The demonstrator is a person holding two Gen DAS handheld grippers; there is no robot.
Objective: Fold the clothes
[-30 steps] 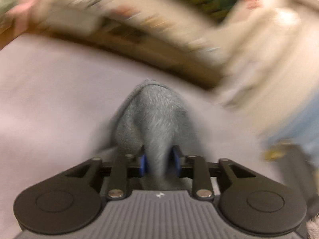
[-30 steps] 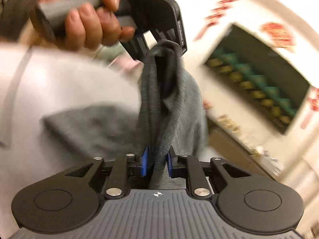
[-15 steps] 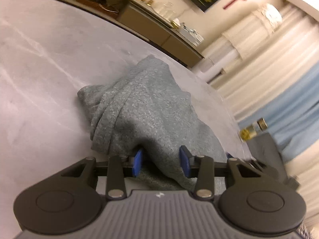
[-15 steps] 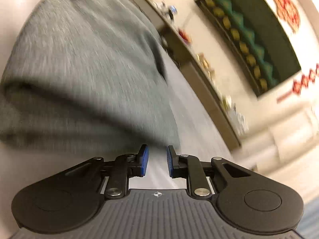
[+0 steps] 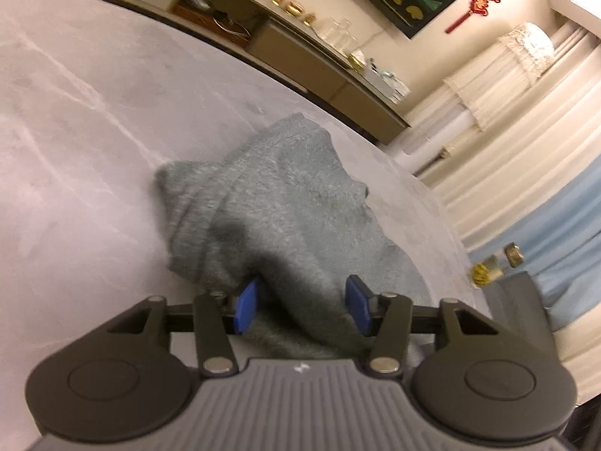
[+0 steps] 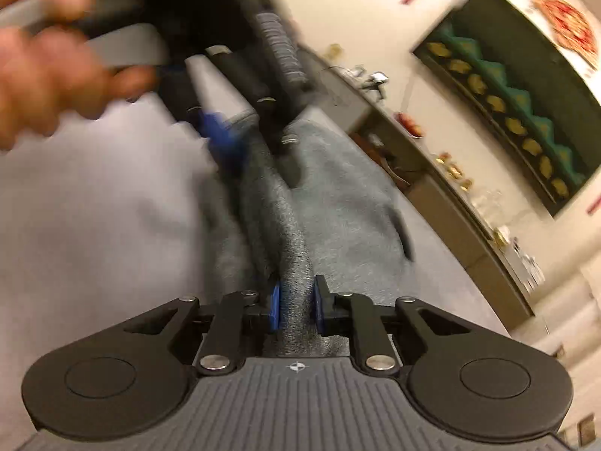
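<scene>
garment ridge runs from your right tongs to your left

grey garment point(image 5: 285, 203) lies bunched on the pale table point(image 5: 75, 120), its long axis a rolled ridge stretched btwn your two tools. right gripper point(image 6: 296, 306) is clamped on the near end of that ridge, fabric pinched btwn the blue pads. left gripper point(image 5: 302, 302) has just been spreading; its pads stand apart w/ cloth humped btwn them, not pressing it. your left hand point(image 6: 41, 75) shows blurred at the ridge's far end. judging by that, right is the only hold, so the coming fold likely pivots on it.
</scene>
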